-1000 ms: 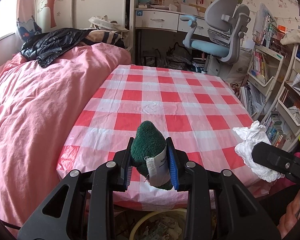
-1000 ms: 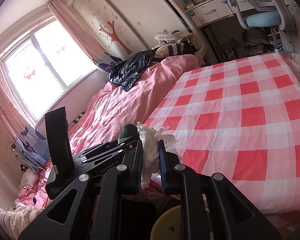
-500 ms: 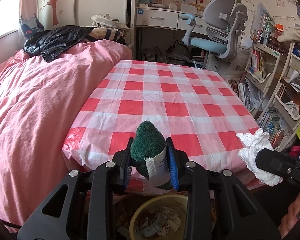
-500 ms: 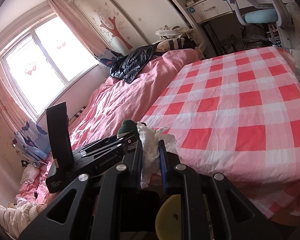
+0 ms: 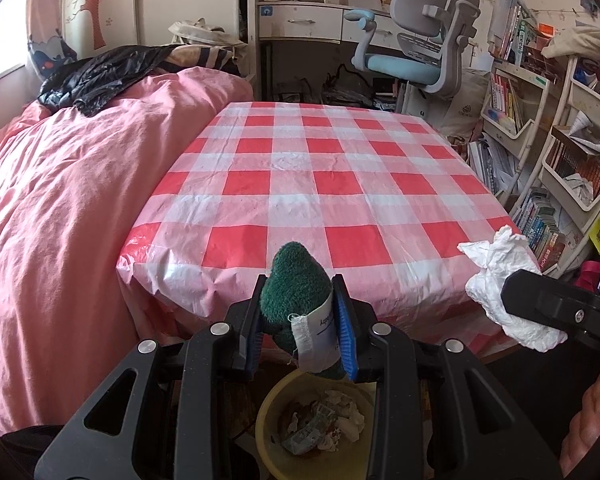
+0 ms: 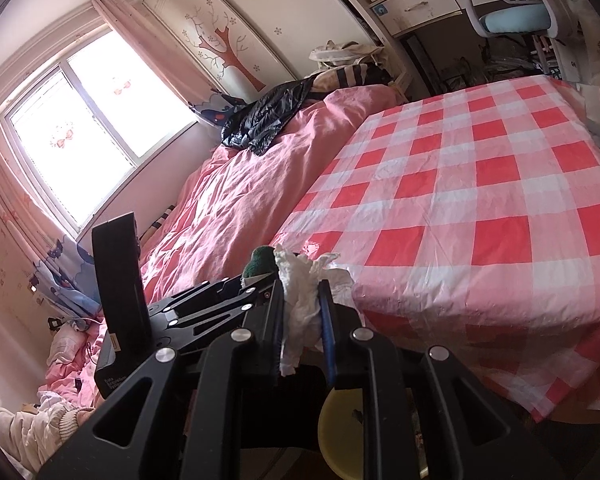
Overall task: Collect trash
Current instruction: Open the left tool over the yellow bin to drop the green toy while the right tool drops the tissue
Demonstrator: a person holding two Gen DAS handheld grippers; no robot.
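Green plush point(image 5: 294, 284) with a white sewn-in tag is clamped between the left gripper's point(image 5: 300, 320) blue pads, jaws part open to the plush's width. It hangs past the near edge of the table, directly above the bin point(image 5: 268, 412).

Crumpled white tissue point(image 6: 300, 300) is pinched in the right gripper point(image 6: 302, 320), jaws nearly shut on it. In the left view the tissue point(image 5: 500, 280) shows off the table's near right corner, beside the left gripper. In the right view the plush tip point(image 6: 260, 262) pokes up just left of the tissue.

Bin: yellow, round, on the floor below the table's near edge, holding paper scraps and wrappers. Right view catches only its rim point(image 6: 332, 420) under the fingers.

Table point(image 5: 340, 184): red-and-white check plastic cloth, wrinkled and glossy, draped over the edges. Nothing lying on it.

Room: bed with pink duvet point(image 5: 60, 200) butts against the table's left side; black jacket point(image 5: 100, 76) lies at its far end. Window point(image 6: 80, 128) with pink curtains beyond the bed. Wardrobe with a tree decal point(image 5: 92, 4) behind. Desk with drawers point(image 5: 312, 24) and a grey-blue chair point(image 5: 420, 48) past the far edge. Bookshelves point(image 5: 540, 140), crammed, along the right. A hand point(image 5: 592, 420) shows at lower right.
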